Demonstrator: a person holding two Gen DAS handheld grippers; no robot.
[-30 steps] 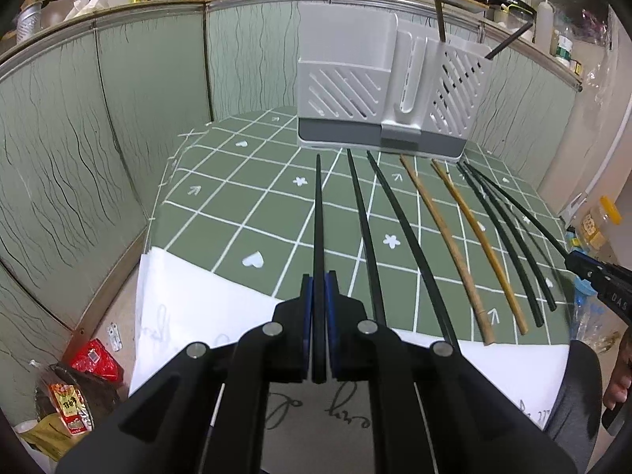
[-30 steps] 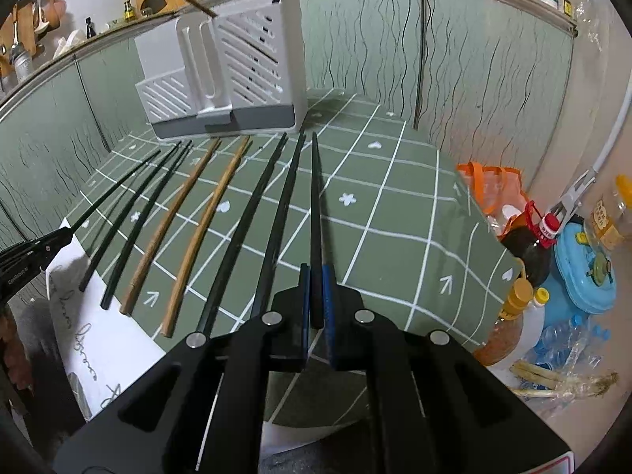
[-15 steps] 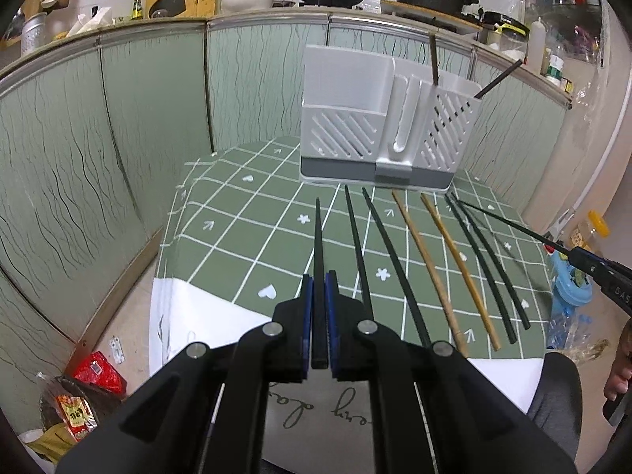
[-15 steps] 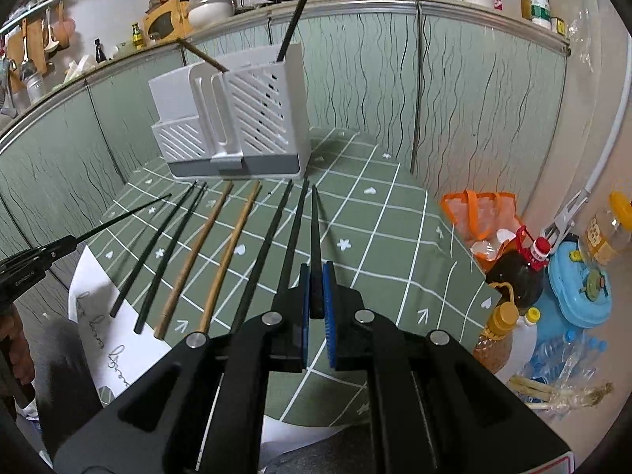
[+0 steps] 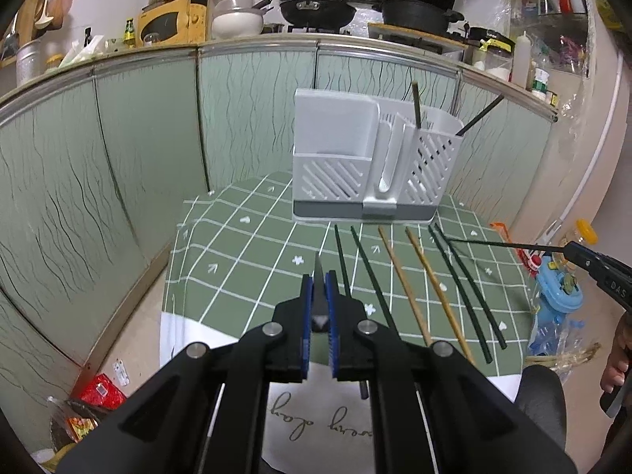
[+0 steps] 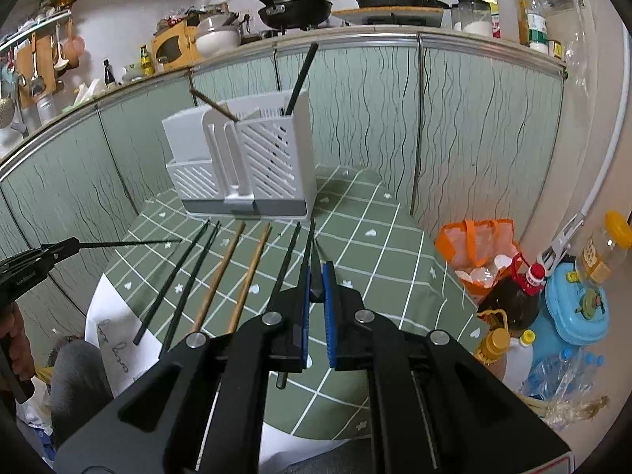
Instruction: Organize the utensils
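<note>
Currently I am carrying one dark chopstick (image 5: 318, 276) pinched in each gripper, left (image 5: 318, 308) and right (image 6: 315, 292), next needing tip-down insertion into the white holder (image 5: 371, 166) at twelve o'clock.

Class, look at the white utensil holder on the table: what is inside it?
Two chopsticks stand in the white utensil holder: a brown one and a dark one, both leaning. Their lower ends are hidden by the slotted walls, as is anything lying lower.
</note>
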